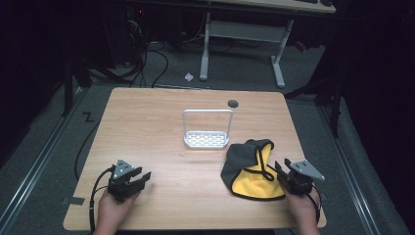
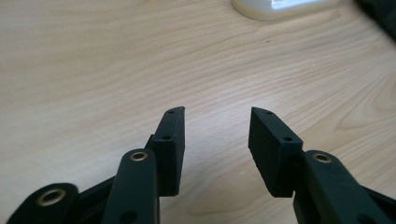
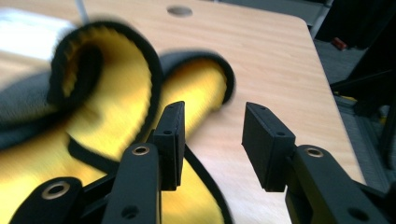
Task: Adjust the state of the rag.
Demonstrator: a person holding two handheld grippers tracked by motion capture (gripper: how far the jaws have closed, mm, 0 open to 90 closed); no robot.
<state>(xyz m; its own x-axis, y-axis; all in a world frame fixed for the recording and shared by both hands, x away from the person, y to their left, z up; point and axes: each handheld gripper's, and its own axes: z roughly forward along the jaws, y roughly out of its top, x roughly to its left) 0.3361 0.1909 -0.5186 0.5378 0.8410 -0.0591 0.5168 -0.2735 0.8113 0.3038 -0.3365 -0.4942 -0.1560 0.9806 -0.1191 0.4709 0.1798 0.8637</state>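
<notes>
**Cloth lies crumpled at the right of the table, both tongs released**

The cloth (image 1: 252,169), yellow on one face and grey on the other with a dark bound edge, lies rumpled on the right side of the wooden table (image 1: 161,112), near the front edge. One part of it is folded over so that the grey side shows toward the middle of the table, while the yellow face spreads out toward the person. In the right gripper view the cloth (image 3: 107,93) curls up in loose rolls, blurred, its dark edge running under the left-hand jaw.

The right gripper (image 1: 283,169) sits just beside the cloth's right edge, held by a hand at the table's front. Its jaws stand apart, released, with bare wood between them in its own view (image 3: 212,126); whether the nearer jaw touches the cloth's edge I cannot tell.

The left gripper (image 1: 143,175) rests well apart from the cloth, at the front left of the table, a cable trailing off behind it. Its jaws are likewise spread and grasp nothing, only wood grain showing between them (image 2: 217,128).

Behind the cloth, near the table's middle, stands a small white rack (image 1: 207,139) with a perforated base and an upright wire hoop. A dark round hole (image 1: 233,104) sits in the tabletop farther back.
</notes>
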